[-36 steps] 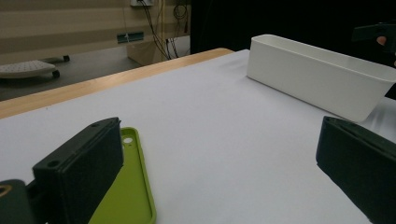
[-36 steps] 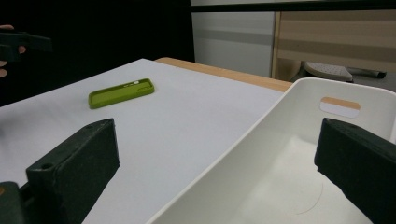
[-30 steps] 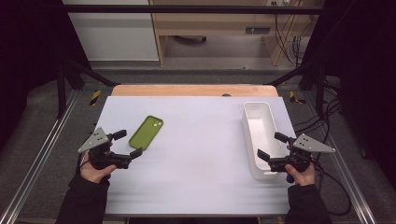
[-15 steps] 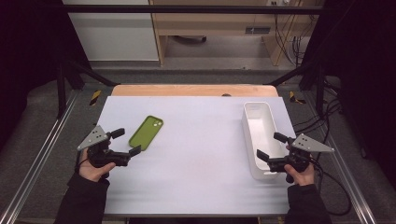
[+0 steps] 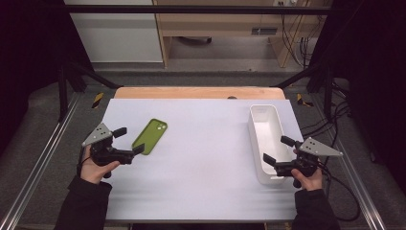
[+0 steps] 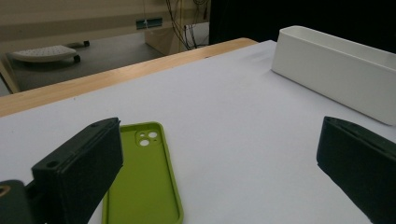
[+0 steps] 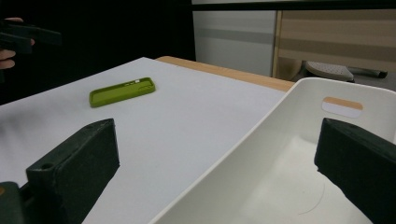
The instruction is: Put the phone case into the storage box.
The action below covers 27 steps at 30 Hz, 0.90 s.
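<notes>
High view: both tongs, left (image 5: 128, 141) and right (image 5: 277, 149), gape apart; flat green silicone phone case (image 5: 150, 136) seemingly just beside left's tip.

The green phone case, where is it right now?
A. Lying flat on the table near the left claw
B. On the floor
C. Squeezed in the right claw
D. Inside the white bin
A. The green phone case lies flat on the white table just ahead of the open left claw, well away from the white bin.
</notes>
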Motion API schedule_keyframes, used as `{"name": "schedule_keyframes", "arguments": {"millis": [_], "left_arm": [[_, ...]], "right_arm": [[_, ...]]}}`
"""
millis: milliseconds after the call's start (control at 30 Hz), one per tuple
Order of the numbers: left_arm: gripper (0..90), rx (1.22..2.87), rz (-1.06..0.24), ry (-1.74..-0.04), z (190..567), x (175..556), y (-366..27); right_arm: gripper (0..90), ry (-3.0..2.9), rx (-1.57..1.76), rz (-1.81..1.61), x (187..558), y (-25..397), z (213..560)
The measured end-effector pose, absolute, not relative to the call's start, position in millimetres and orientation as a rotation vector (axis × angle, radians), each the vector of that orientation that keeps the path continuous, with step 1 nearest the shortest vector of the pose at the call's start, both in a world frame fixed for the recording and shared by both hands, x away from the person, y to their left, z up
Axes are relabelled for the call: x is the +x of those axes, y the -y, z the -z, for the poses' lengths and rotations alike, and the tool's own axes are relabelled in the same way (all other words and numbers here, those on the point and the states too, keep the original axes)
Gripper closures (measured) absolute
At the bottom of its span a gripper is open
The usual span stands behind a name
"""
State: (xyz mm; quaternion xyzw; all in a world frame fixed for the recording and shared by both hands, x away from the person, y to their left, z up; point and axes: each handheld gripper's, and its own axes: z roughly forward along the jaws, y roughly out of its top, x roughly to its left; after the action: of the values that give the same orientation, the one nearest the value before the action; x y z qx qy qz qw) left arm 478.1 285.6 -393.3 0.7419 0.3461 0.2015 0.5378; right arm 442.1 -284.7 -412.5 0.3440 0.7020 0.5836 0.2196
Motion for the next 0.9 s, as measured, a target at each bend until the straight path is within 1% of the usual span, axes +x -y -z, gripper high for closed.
{"name": "schedule_keyframes", "arguments": {"millis": [300,900], "left_arm": [[0.4,1.790,-0.484,-0.842,391.8,486.1,-283.6],[0.5,1.821,-0.531,-0.886,371.0,513.2,-285.0]], "right_arm": [[0.3,-1.937,0.949,-1.621,441.8,285.4,412.0],[0.3,-1.939,0.951,-1.613,442.1,285.4,412.1]]}}
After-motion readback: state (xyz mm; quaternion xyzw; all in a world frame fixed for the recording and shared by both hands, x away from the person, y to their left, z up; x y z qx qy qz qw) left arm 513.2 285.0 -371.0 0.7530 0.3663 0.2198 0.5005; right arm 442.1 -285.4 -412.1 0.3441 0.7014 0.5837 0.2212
